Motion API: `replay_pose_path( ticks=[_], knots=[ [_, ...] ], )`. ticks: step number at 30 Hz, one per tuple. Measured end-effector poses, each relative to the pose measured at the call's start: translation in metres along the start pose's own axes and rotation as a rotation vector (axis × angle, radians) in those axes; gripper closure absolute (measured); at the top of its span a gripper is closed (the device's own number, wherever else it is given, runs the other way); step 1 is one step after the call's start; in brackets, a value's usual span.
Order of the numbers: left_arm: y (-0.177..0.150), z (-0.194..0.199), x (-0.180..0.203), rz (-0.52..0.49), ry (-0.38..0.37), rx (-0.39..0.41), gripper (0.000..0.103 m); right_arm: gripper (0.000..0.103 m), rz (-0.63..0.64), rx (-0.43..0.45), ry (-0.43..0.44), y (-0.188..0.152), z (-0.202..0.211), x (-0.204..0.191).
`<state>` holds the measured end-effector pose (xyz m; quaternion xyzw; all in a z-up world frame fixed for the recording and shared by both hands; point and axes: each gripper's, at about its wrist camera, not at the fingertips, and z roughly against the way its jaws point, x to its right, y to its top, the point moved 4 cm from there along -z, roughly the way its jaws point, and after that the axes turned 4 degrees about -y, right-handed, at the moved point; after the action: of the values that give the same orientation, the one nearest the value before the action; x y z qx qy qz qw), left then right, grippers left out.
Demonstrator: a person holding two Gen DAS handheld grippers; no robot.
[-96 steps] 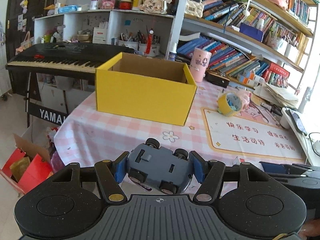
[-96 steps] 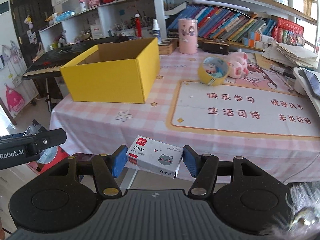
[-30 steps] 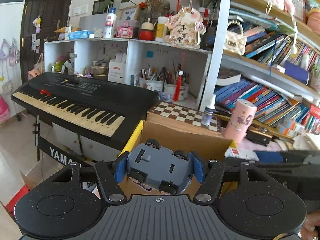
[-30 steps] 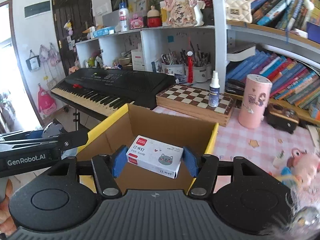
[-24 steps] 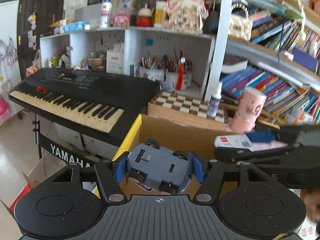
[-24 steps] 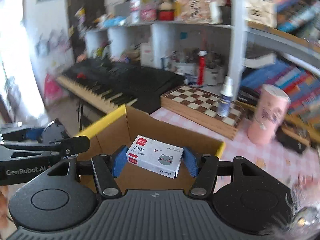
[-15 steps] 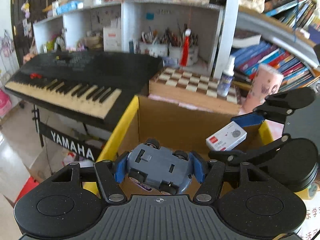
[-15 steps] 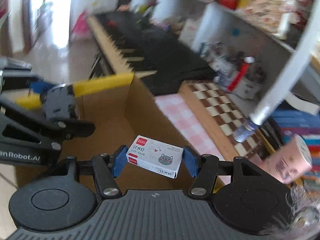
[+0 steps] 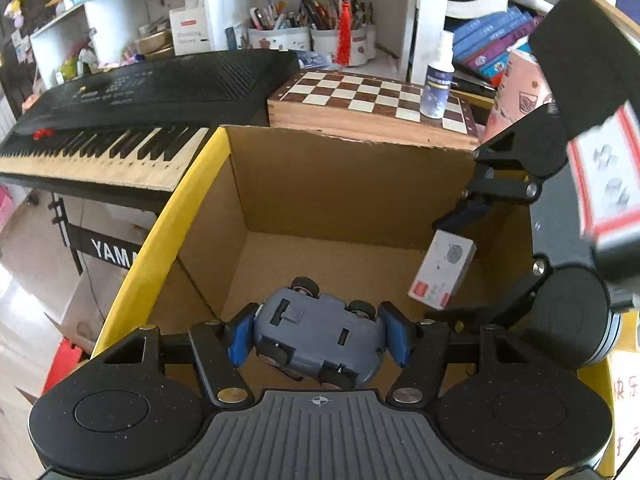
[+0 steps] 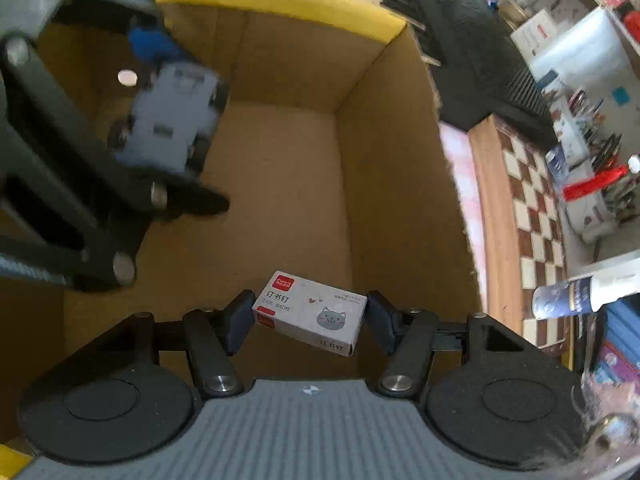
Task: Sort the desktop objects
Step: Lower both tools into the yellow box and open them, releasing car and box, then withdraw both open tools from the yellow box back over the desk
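Both grippers have swung from facing the shelves to tilting down over the yellow box [image 9: 168,216], left gripper [image 9: 318,340] w/ jaws clamped on the toy car [image 9: 316,336], right gripper [image 10: 310,324] w/ jaws clamped on the staple box [image 10: 310,322], both hanging above the bare box floor, prob. so each drops straight in.

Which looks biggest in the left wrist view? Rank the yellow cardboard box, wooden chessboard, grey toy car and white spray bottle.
1. Yellow cardboard box
2. Wooden chessboard
3. Grey toy car, though nearness to the camera inflates it
4. White spray bottle
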<state>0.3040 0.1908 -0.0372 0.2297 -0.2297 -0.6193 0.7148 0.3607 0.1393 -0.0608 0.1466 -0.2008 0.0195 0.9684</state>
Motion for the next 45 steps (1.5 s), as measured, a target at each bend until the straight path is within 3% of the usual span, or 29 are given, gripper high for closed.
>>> replay_pose_path(
  ticks=[5,9,11,13,18,25,33,38,45],
  knots=[
    [0.001,-0.001,0.000,0.004,0.011,-0.011,0.038,0.045,0.098,-0.042,0.000,-0.011,-0.005,-0.010],
    [0.002,0.006,0.000,0.017,0.014,0.038,0.032,0.044,0.064,-0.028,-0.006,-0.015,-0.003,-0.008],
    [0.002,0.011,0.001,0.012,0.015,0.060,0.031,0.032,0.042,-0.013,-0.014,-0.017,-0.001,-0.007],
    [0.002,0.020,0.002,0.010,0.019,0.098,0.030,0.027,0.013,0.013,-0.026,-0.019,0.004,-0.006],
    [0.004,0.056,0.000,0.037,0.006,0.216,0.029,0.026,-0.129,0.128,-0.041,-0.022,0.036,-0.004],
    [-0.006,0.106,-0.009,0.099,-0.019,0.338,0.028,0.027,-0.326,0.288,-0.142,-0.023,0.097,-0.015],
    [-0.039,0.154,-0.018,0.080,0.021,0.438,0.024,0.024,-0.602,0.424,-0.351,-0.037,0.154,-0.040],
    [-0.066,0.174,-0.023,0.105,0.028,0.462,0.024,0.022,-0.768,0.460,-0.485,-0.055,0.174,-0.071],
    [-0.110,0.196,-0.022,0.136,0.030,0.472,0.024,0.021,-0.980,0.444,-0.555,-0.080,0.196,-0.130]
  ],
)
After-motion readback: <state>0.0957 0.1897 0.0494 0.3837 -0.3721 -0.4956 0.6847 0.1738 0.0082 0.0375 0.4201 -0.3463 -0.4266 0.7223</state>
